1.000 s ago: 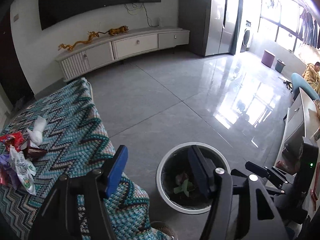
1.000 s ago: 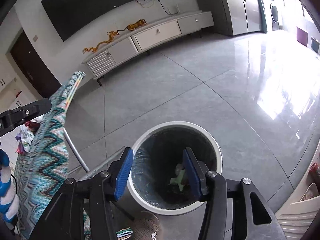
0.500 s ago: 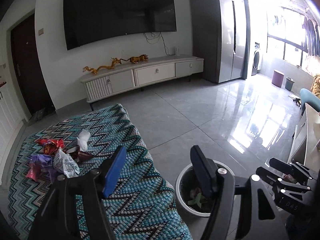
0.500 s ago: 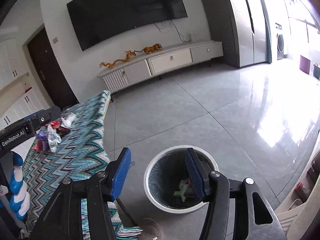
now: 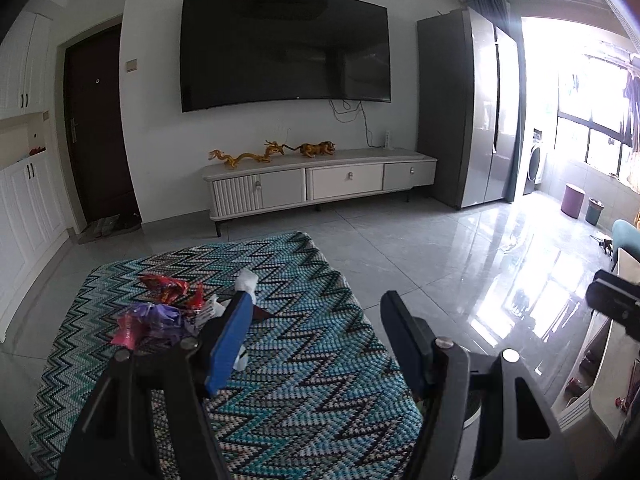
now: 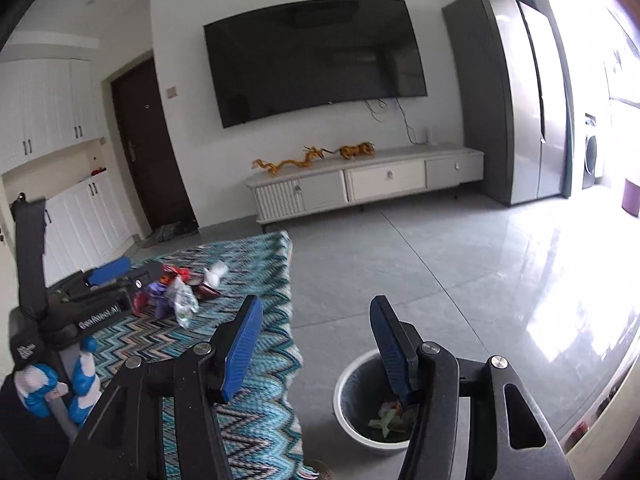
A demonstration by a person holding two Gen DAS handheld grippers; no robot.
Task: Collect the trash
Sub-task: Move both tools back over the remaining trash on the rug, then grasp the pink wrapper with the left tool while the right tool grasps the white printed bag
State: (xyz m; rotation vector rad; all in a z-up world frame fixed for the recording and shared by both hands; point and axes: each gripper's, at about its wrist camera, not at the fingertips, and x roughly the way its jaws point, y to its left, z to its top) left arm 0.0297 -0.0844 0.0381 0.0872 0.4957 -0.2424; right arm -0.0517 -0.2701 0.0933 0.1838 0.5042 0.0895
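My left gripper [image 5: 316,336]: jaws apart, empty, wrapper pile [image 5: 160,312] at ten o'clock on zigzag cloth [image 5: 312,392]. My right gripper [image 6: 316,340]: jaws apart, empty, bin [image 6: 360,408] at five o'clock.

The cloth [image 5: 304,364] under my left gripper [image 5: 316,340] is a zigzag knit in teal, pale blue, white and black. The wrappers on it are red [image 5: 166,286], purple [image 5: 158,316] and pink [image 5: 126,334], with 1 white crumpled tissue [image 5: 247,280] beside them. My left gripper's fingers [image 5: 230,342] have blue pads on black arms, and my right gripper [image 6: 316,344] looks the same. The bin [image 6: 352,384] has a white rim and a dark inside, with green and reddish scraps in it. The floor [image 6: 400,272] is glossy grey tile. The TV [image 5: 286,48] is black, the cabinet [image 5: 320,184] below it white, with golden figures [image 5: 272,152] on top. The door [image 5: 98,128] is dark brown.
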